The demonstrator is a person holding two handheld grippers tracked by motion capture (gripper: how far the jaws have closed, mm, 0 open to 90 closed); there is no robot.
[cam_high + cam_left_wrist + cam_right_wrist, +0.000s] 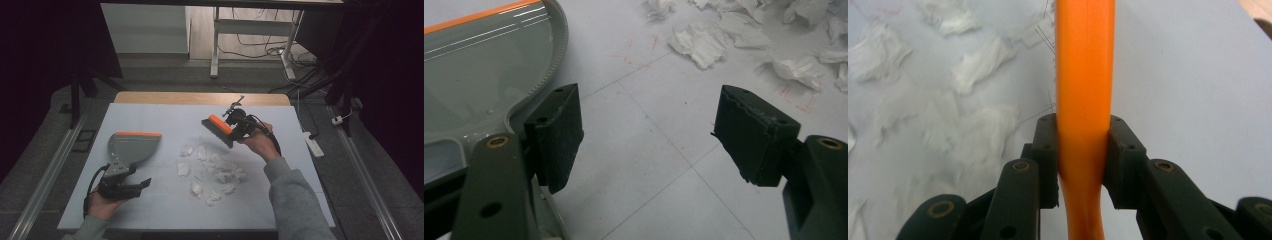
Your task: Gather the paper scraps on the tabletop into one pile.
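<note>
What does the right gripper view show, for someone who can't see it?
The hand-held gripper pinches an orange brush handle between its two black jaws. Below lies a pale table with white paper scraps scattered at the left.

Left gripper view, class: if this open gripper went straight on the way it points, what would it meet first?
Probably the bare table first, since the left gripper tilts down at it; beyond lie the paper scraps. The dustpan sits off to one side. Depth is uncertain.

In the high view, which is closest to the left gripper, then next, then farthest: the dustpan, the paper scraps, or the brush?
1. Dustpan, just beyond the left gripper.
2. Paper scraps, mid-table to its right.
3. Brush, far right, clamped in the right gripper.
</note>
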